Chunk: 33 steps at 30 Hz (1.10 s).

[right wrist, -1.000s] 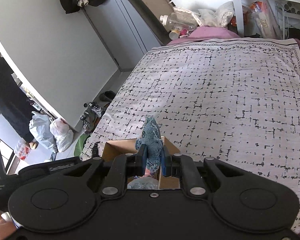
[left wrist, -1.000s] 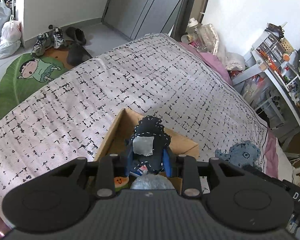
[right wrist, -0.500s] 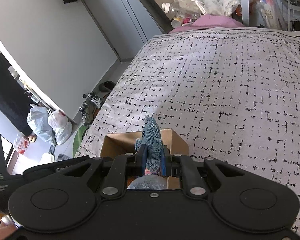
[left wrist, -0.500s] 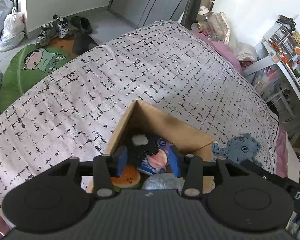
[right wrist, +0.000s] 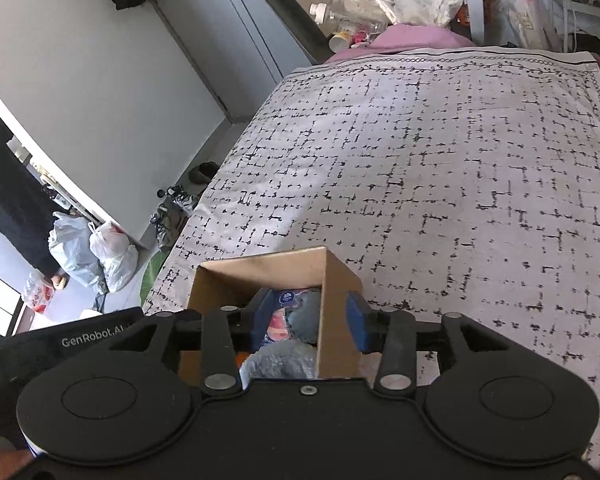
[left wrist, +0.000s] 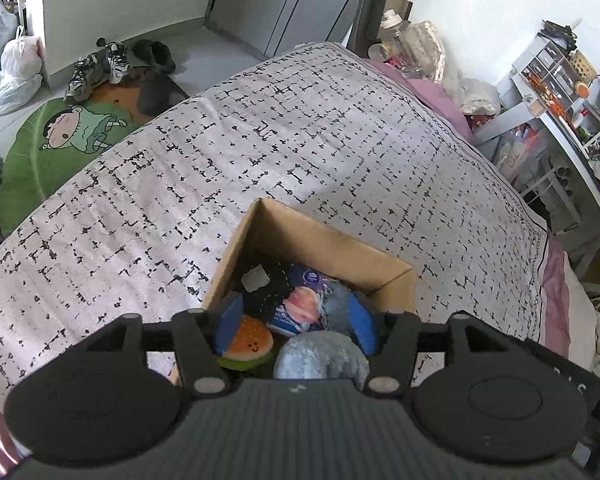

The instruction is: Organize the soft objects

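Room: bedroom; bed (left wrist: pixel 300 152) under a white spread with black dashes, shoes (left wrist: pixel 100 68) and a green cartoon mat (left wrist: pixel 60 136) on the floor beyond.
Box: open cardboard box (left wrist: pixel 320 240) sits on the bed, directly under both my tools.
Contents: black patched plush (left wrist: pixel 260 284), planet-print pouch (left wrist: pixel 300 308), burger toy (left wrist: pixel 248 340), grey-blue plush (left wrist: pixel 320 356) and a blue denim plush (left wrist: pixel 336 300), all lying inside the box.
Left hand-held gripper (left wrist: pixel 296 320): I hold it tilted steeply down over the box mouth; jaws opening, pads clear of the toys below.
Right hand-held gripper (right wrist: pixel 310 320): same downward tilt; jaws opening, straddling the box's right wall, gripping nothing. The denim plush (right wrist: pixel 304 312) lies below it in the box.
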Tool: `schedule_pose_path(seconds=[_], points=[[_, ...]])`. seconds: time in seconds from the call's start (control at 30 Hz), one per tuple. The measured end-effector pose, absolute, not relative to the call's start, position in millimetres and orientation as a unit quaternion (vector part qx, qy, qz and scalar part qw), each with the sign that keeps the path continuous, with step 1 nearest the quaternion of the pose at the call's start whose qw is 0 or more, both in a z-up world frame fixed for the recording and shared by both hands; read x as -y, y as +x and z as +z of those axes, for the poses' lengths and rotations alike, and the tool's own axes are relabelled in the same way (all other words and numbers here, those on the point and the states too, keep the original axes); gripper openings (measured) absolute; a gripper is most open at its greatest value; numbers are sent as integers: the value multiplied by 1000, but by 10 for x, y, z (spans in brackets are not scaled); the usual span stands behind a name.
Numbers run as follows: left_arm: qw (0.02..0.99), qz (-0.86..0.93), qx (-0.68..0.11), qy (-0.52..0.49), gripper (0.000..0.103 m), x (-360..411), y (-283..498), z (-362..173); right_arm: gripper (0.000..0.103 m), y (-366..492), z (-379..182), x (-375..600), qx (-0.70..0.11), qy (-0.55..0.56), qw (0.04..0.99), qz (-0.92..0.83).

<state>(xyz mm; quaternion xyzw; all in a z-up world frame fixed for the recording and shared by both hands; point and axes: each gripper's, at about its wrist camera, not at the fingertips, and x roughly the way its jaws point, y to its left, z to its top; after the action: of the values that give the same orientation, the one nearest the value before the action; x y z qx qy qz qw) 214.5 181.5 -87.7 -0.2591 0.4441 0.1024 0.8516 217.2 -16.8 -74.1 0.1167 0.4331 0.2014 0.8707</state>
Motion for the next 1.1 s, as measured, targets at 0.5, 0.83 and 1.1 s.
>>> schedule_pose_path(seconds=[0.5,0.83,1.1], points=[[870,85,-419,-247,73,-1474,1772,-461,76,1775,-384,705,-383,130,893,199],[885,79,-398,-229,73,-1230,1397,-221,92,1382,-274,955,-344,126,907,205],[896,72,-381,-217,73,-1050,1111,-152,92,1115,-241,1163,-329,140,910,208]])
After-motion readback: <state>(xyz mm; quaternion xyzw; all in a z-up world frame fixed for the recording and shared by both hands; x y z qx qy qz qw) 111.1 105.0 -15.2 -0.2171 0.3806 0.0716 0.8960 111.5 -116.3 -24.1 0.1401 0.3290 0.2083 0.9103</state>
